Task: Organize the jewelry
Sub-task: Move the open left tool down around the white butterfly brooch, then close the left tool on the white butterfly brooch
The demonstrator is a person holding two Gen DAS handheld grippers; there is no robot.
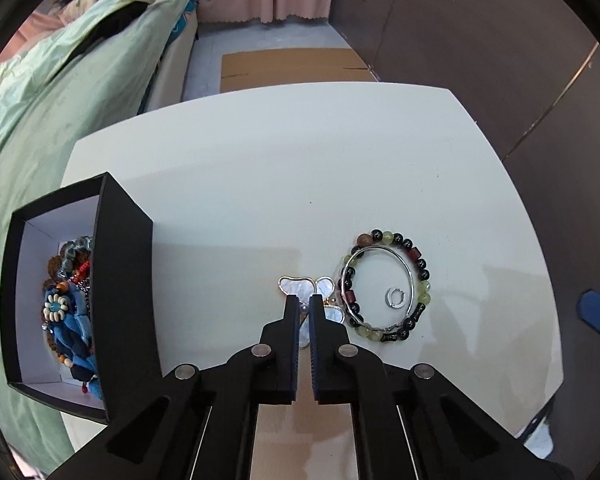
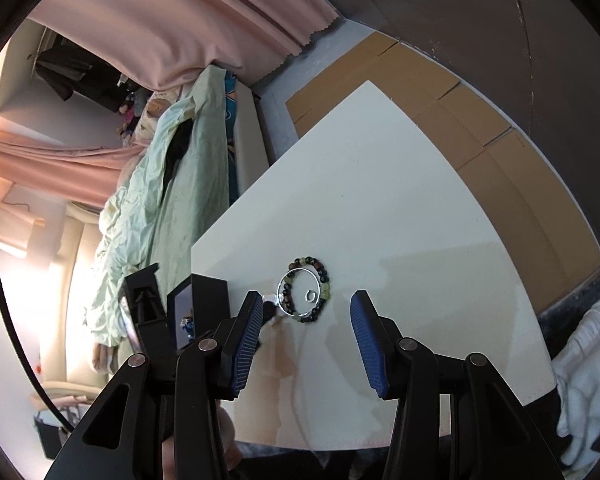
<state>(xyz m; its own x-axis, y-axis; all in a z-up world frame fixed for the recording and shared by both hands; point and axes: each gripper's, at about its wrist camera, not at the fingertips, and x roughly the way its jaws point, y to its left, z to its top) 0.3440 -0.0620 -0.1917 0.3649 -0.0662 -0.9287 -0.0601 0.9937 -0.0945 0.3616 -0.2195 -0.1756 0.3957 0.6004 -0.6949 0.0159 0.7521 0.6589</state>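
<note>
My left gripper [image 1: 304,305] points down at the white table [image 1: 260,180], shut on a mother-of-pearl petal-shaped piece [image 1: 296,286] that lies flat there. Just right of it, a bead bracelet [image 1: 424,276] and a silver bangle [image 1: 384,249] overlap. A small silver ring [image 1: 396,298] sits inside them. An open black box [image 1: 124,280] on the left holds several bead pieces [image 1: 68,312]. My right gripper [image 2: 307,296] hovers open over the table in front of the bead bracelet [image 2: 325,280], nothing between its blue pads [image 2: 248,344].
A bed with a pale green quilt [image 1: 40,100] runs along the table's left edge. Flattened cardboard [image 1: 292,66] lies on the floor past the far edge, with pink curtains behind. In the right wrist view the black box [image 2: 210,300] stands left of my fingers.
</note>
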